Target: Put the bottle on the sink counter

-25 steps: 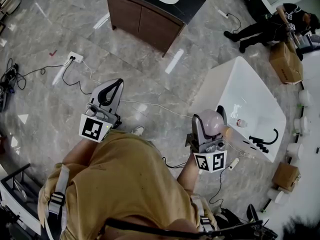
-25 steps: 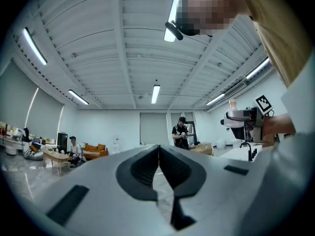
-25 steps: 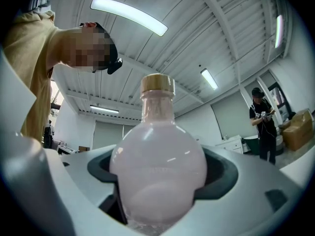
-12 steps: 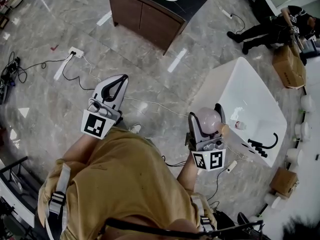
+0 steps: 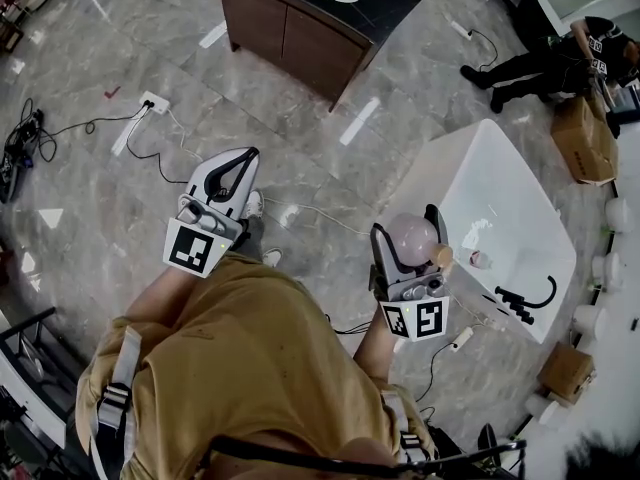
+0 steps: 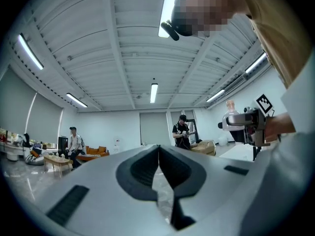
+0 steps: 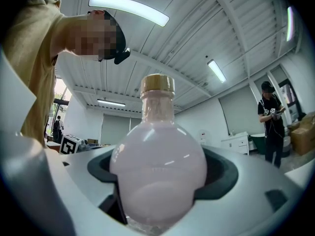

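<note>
A round pink bottle (image 5: 412, 236) with a tan cap is clamped between the jaws of my right gripper (image 5: 407, 226), held above the marble floor beside my body. In the right gripper view the bottle (image 7: 157, 171) fills the jaws, neck up. My left gripper (image 5: 243, 163) is shut and holds nothing, its tips touching (image 6: 158, 149). The sink counter (image 5: 385, 13), a brown cabinet with a dark top and white basin, stands ahead at the top of the head view, well beyond both grippers.
A white tub-like fixture (image 5: 500, 183) with a black faucet (image 5: 535, 293) and a small bottle (image 5: 480, 259) stands at right. A power strip with cables (image 5: 150, 103) lies on the floor at left. A person in black (image 5: 540, 58) and cardboard boxes (image 5: 585, 138) are at far right.
My left gripper has shifted up and right, and a shoe now shows beneath it. The right gripper with the bottle has drifted slightly left. The floor view has slid a little.
</note>
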A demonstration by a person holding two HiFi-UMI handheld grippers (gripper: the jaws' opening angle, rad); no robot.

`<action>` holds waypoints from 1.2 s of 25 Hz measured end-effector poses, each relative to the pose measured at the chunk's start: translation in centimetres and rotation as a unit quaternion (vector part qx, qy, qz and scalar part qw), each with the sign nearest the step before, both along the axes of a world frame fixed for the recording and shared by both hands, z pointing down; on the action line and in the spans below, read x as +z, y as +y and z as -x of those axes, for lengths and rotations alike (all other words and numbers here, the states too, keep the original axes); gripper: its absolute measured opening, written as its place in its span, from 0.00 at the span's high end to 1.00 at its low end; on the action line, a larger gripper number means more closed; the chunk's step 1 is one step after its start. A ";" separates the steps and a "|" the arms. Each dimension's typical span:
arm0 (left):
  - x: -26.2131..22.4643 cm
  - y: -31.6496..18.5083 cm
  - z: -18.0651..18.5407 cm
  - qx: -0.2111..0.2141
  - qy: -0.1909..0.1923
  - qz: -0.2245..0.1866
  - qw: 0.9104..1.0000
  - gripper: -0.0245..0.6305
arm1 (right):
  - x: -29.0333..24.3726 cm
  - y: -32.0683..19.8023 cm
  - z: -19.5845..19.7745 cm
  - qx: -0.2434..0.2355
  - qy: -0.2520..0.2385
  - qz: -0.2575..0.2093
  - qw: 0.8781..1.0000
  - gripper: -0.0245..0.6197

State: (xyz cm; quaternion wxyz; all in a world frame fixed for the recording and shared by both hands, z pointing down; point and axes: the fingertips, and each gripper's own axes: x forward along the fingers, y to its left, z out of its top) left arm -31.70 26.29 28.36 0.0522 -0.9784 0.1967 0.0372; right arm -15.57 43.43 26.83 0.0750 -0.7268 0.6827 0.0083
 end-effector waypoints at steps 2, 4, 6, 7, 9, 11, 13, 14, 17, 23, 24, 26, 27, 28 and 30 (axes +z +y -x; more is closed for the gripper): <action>0.4 -0.8 -0.4 0.000 -0.002 0.004 1.000 0.95 | 0.3 -0.8 -0.5 0.001 -0.004 0.001 1.000 0.35; 0.9 -1.8 -0.9 -0.001 -0.004 0.008 1.000 0.95 | 0.6 -1.8 -1.2 0.000 -0.005 0.003 1.000 0.35; 1.2 -3.1 -1.7 -0.002 -0.006 0.010 1.000 0.95 | 0.8 -3.1 -2.0 0.000 -0.006 0.005 1.000 0.35; 1.3 -3.8 -2.1 -0.002 -0.008 0.011 1.000 0.95 | 0.8 -3.9 -2.5 -0.001 -0.007 0.006 1.000 0.35; 1.4 -5.6 -3.0 -0.002 -0.011 0.013 1.000 0.95 | 0.8 -5.8 -3.4 -0.002 -0.009 0.008 1.000 0.35; 1.5 -7.8 -3.8 -0.002 -0.013 0.014 1.000 0.95 | 0.8 -8.0 -4.3 -0.002 -0.010 0.011 1.000 0.35; 1.6 -10.1 -4.6 -0.002 -0.013 0.016 1.000 0.95 | 0.8 -10.2 -5.2 0.000 -0.010 0.014 1.000 0.35; 1.6 -11.3 -5.0 -0.002 -0.012 0.018 1.000 0.95 | 0.8 -11.4 -5.7 0.002 -0.011 0.015 1.000 0.35; 1.4 -14.9 -6.4 0.003 -0.009 0.024 1.000 0.95 | 0.4 -14.8 -7.0 0.007 -0.015 0.017 1.000 0.35; 1.6 -18.2 -9.2 0.021 -0.006 0.028 0.999 0.95 | -0.1 -19.1 -8.8 0.007 -0.012 0.016 1.000 0.35; 1.7 -18.5 -9.6 0.021 -0.006 0.030 0.999 0.95 | -0.1 -19.6 -9.2 0.005 -0.011 0.018 1.000 0.35; 1.8 -19.2 -10.6 0.020 -0.006 0.033 0.999 0.95 | 0.1 -20.7 -10.3 0.001 -0.011 0.019 1.000 0.35; 1.9 -19.5 -11.2 0.018 -0.007 0.034 0.999 0.95 | 0.2 -21.3 -11.0 -0.002 -0.011 0.020 1.000 0.35; 2.0 -19.9 -11.9 0.016 -0.007 0.035 0.999 0.95 | 0.4 -22.0 -11.8 -0.005 -0.012 0.020 1.000 0.35; 2.1 -20.7 -13.3 0.009 -0.007 0.033 0.999 0.95 | 0.7 -23.5 -13.6 -0.014 -0.010 0.020 1.000 0.35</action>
